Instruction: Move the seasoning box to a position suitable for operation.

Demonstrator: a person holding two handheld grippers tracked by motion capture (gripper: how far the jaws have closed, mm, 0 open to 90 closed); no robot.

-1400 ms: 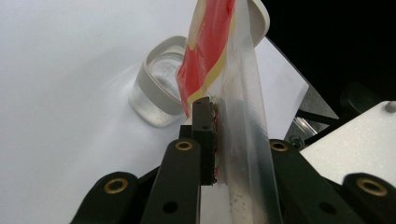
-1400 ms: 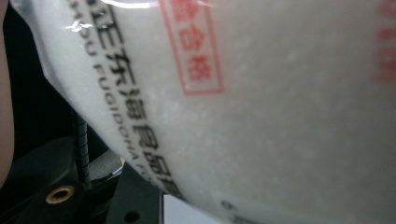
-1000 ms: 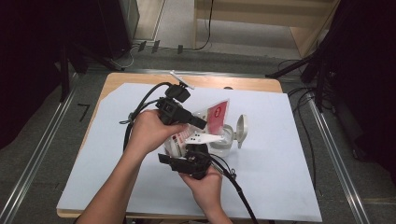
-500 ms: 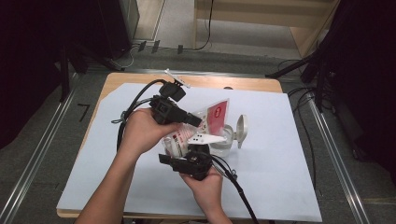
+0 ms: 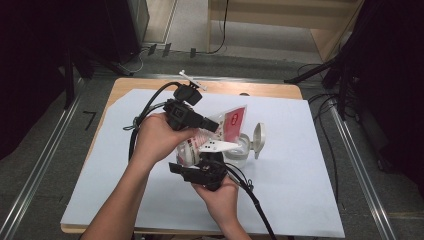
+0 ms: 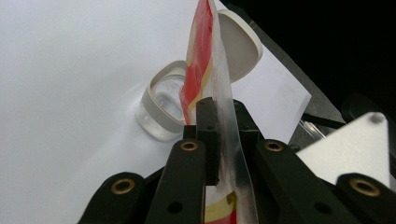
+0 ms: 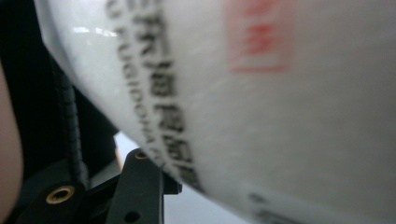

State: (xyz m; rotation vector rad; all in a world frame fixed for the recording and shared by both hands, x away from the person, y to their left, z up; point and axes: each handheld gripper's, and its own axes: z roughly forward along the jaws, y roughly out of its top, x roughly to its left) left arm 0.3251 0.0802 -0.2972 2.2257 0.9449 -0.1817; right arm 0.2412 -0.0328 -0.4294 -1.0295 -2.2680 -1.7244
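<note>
- The left gripper [image 5: 212, 125] has slid a little along the top of the red and white pouch [image 5: 232, 122] since a second ago, and its fingers have just been closing, with the pouch between them.
- Now those fingers [image 6: 208, 135] are squeezing the thin top edge of the pouch, almost all the way together.
- The right gripper [image 5: 202, 165] is holding the fat white lower part of the pouch [image 7: 261, 93], with its fingers partway apart around it.
- The pouch is hanging in the air between both grippers, just above the small clear jar [image 5: 240, 150].
- The jar is sitting on the white worktop [image 5: 310, 190] with its flip lid [image 5: 258, 140] standing open.
- I think the step in hand is tearing the pouch open so that it can be poured into the jar.
- The next move is asking the left gripper to pull the top edge away while the right one is keeping the bottom steady.
- The jar is very close under the pouch, so a hard pull could be knocking it over.
- A small white stick-like thing [image 5: 192, 79] is lying at the far edge of the worktop, well out of the way.
</note>
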